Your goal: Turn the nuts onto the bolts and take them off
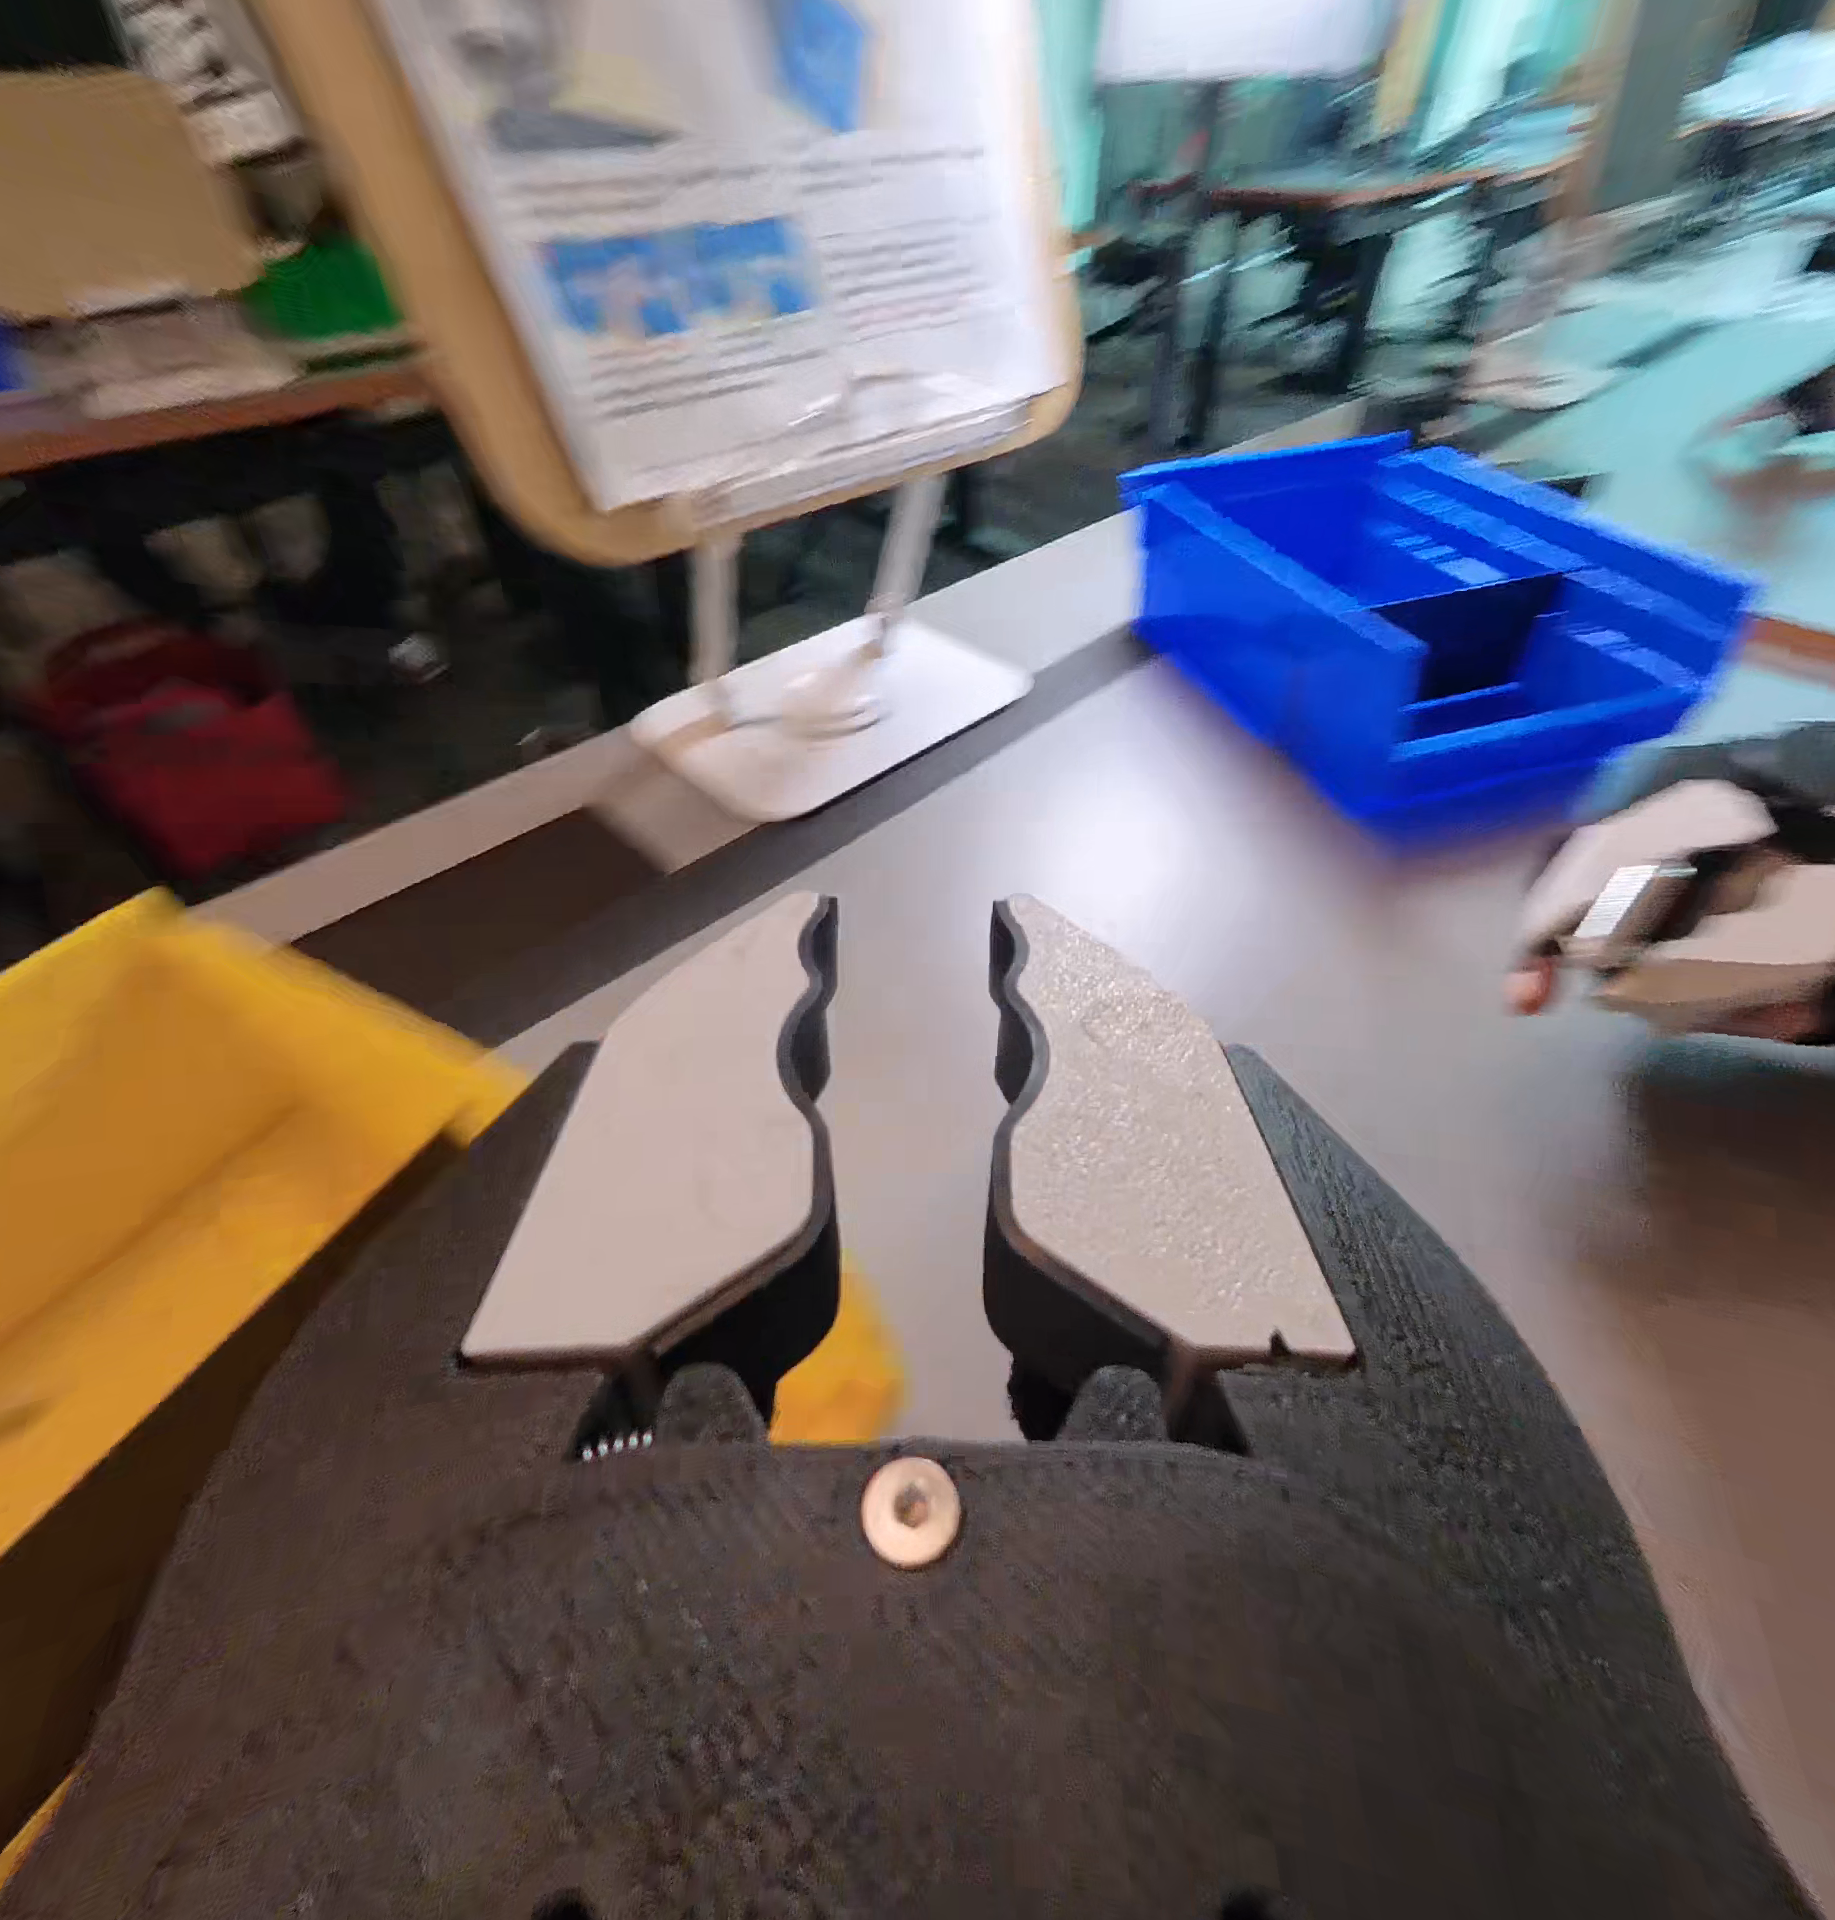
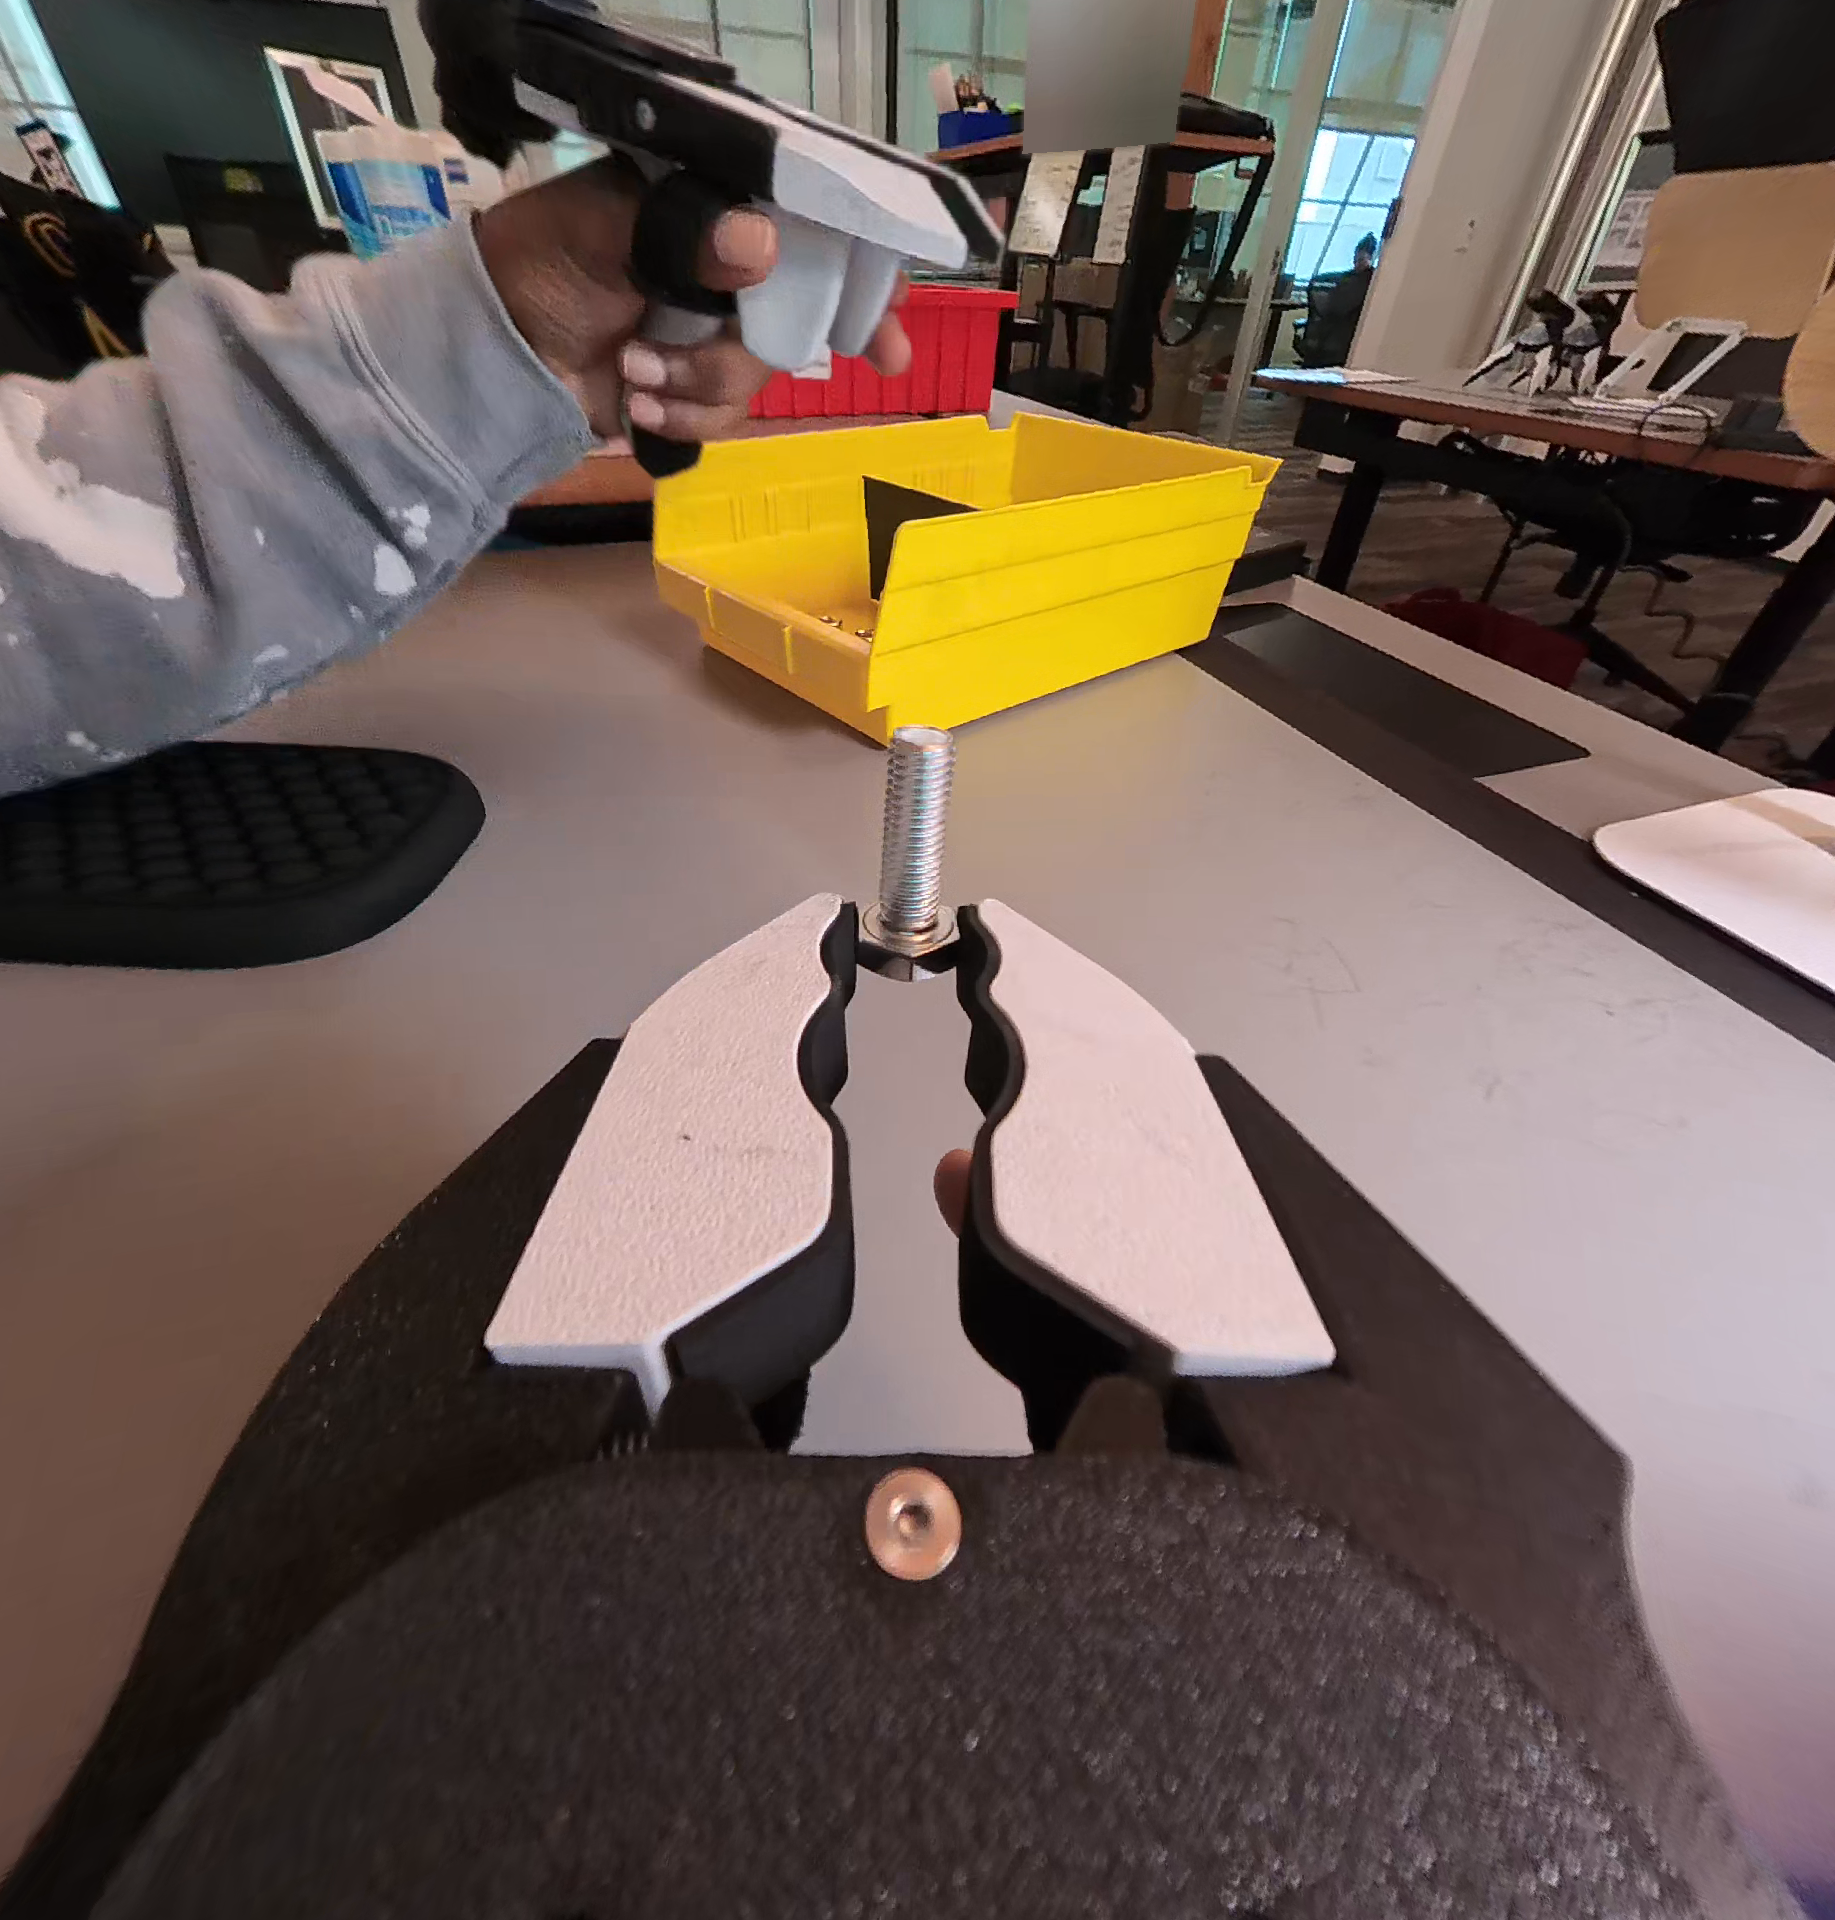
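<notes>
Clearly, your left gripper [image 1: 913,977] was spread apart and carried nothing, raised above the yellow bin [image 2: 954,561] at the table's left side, where a few small brass-coloured pieces (nuts, most likely) showed through the front slot. If you had dipped in at that tilt, the tips could have knocked the bin wall or pinched a nut crookedly. Further right, your right gripper [image 2: 908,951] was clenched on the hex head of the bolt [image 2: 918,821], its threaded shank pointing up and away over the grey table [image 2: 1308,935]. Only the fingertips held that head, so any sideways push from a nut started askew could have swivelled the bolt or popped it loose. The blue bin [image 1: 1432,623] sat well apart, farthest right.
</notes>
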Demonstrator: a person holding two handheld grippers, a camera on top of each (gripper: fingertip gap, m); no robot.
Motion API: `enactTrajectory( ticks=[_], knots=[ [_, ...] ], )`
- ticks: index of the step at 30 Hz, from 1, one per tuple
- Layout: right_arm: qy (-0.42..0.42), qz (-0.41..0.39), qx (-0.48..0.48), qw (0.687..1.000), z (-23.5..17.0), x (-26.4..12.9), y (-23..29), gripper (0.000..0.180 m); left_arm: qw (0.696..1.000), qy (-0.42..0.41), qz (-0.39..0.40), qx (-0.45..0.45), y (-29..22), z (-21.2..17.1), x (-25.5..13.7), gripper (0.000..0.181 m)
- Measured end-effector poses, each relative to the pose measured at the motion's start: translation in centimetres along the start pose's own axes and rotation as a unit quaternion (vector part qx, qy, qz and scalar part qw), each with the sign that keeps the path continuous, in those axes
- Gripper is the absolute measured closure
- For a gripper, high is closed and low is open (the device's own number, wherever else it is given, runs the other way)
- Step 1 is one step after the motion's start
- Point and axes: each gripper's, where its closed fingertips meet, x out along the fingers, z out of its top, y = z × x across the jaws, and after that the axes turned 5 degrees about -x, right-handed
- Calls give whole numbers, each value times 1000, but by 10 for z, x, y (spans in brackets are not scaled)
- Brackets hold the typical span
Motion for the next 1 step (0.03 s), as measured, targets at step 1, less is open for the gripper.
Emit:
enactTrajectory(
  ticks=[1],
  knots=[
    [1, 0, 3, 1000, -1, 0, 0, 161, 999, 26, 45, -12, 28, -5, -11, 153]
  ],
)
